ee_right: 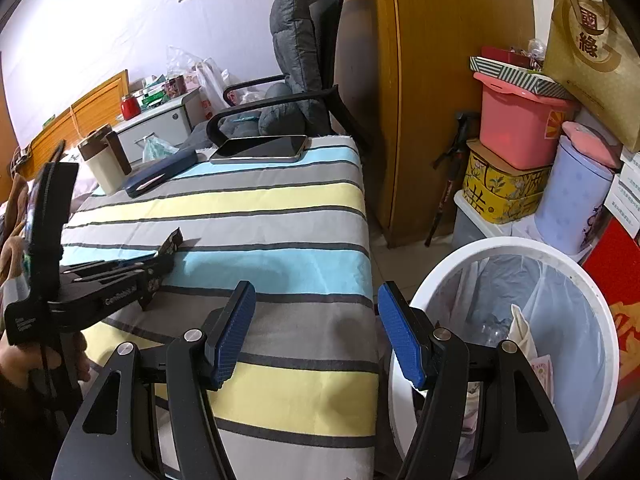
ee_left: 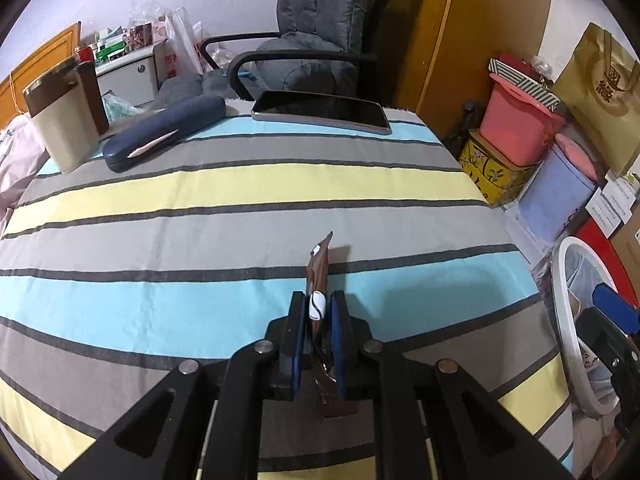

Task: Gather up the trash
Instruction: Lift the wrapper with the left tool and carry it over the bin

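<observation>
gold paper bag (ee_right: 592, 52), characters 國緣

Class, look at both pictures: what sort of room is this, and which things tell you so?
Probably a bedroom or study corner at home. A padded office chair stands behind a table under a striped cloth, stacked storage boxes fill one corner, and a lined white bin stands beside the table.

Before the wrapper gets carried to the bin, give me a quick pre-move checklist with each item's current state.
1. Left gripper jaws closed on the brown wrapper: ok.
2. Wrapper lifted off the striped tablecloth: cannot tell.
3. White trash bin open, with room inside its liner: ok.
4. Right gripper open, holding nothing: ok.
5. Right gripper away from the bin mouth: not ok, one jaw hangs over the rim.
6. Phone and glasses case away from the wrapper: ok.
</observation>
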